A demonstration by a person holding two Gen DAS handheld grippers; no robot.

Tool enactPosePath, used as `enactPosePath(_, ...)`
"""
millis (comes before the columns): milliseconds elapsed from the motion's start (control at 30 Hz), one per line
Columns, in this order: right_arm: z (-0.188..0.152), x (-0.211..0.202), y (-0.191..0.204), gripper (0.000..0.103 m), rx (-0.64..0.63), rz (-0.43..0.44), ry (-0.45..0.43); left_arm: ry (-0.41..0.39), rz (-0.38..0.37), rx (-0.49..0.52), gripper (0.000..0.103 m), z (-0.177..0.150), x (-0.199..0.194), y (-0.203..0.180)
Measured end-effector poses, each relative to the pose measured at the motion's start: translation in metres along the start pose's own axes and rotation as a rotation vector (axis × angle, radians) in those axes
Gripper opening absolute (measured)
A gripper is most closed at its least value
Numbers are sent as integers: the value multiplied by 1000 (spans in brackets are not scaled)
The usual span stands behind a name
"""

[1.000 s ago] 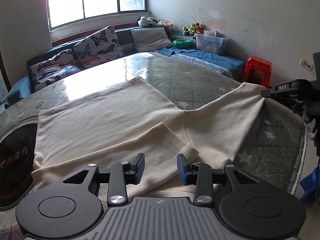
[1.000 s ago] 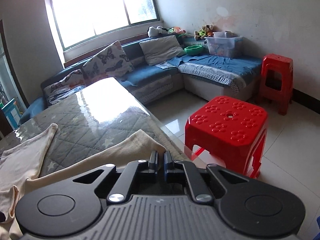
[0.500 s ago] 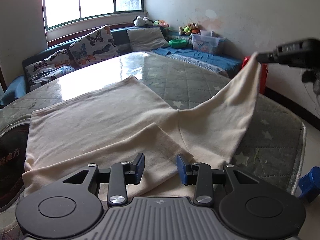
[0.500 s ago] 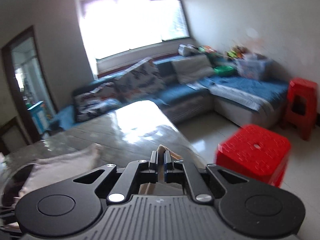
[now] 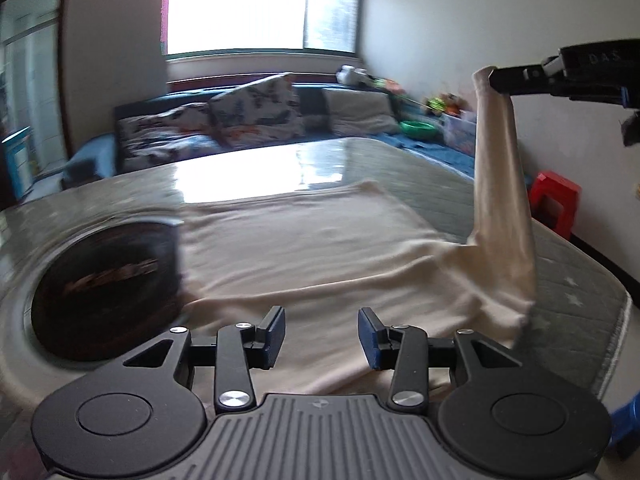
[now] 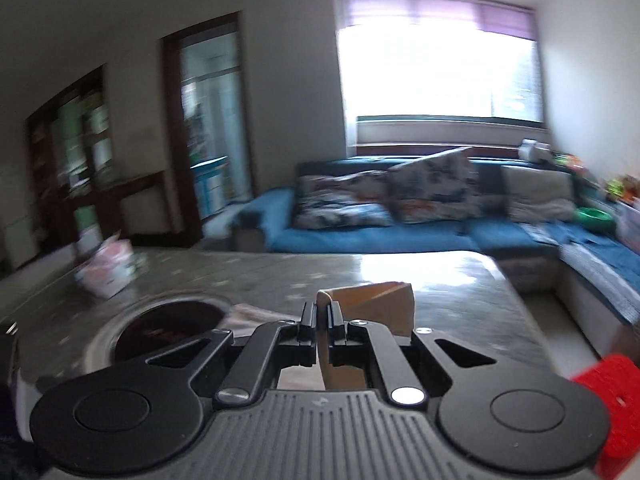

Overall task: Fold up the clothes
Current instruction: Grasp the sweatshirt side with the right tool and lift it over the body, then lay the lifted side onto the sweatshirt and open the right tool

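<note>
A cream garment (image 5: pixel 312 248) lies spread on the quilt-covered table (image 5: pixel 432 168). My left gripper (image 5: pixel 322 332) is open and empty, low over the garment's near edge. My right gripper (image 6: pixel 323 312) is shut on the end of the garment's sleeve (image 6: pixel 376 300). In the left wrist view the right gripper (image 5: pixel 496 78) holds the sleeve (image 5: pixel 500 184) lifted high above the table's right side, hanging almost straight down.
A dark round inset (image 5: pixel 108 280) is in the table at left. A red stool (image 5: pixel 554 204) stands right of the table. A blue sofa (image 6: pixel 380 220) with cushions runs under the window. A pink bag (image 6: pixel 108 268) lies on the far left of the table.
My right gripper has lifted the sleeve from table level high into the air and swung left. My left gripper has stayed open over the near edge while its view turned left.
</note>
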State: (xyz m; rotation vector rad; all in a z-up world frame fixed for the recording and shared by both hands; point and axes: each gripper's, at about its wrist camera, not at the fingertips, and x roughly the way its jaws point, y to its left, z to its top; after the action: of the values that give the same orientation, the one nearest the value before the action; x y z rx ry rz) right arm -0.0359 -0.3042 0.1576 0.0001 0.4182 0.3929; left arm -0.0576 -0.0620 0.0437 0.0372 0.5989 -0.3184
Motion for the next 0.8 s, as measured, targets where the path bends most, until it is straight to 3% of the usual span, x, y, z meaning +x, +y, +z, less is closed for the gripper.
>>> enactPosePath(200,-11,42,70,4,-116,139,99,1,76,-88,44,-18,-18,40)
enactPosePath(367,-36,78,116,4,-194,240,223,15,109,-125,44,-30,-26,55)
enactPosePath(500,-60,82,141,8,-243,317,305,18,115,-135,44,-30,-27,57)
enactPosePath(600,-66,70,139,10,-248,324,302,9,103,-122,44,-28,-27,52)
enactPosePath(800,-81,52,91,17,-173,217,338,-5,52,-67,40,-18,-21,33)
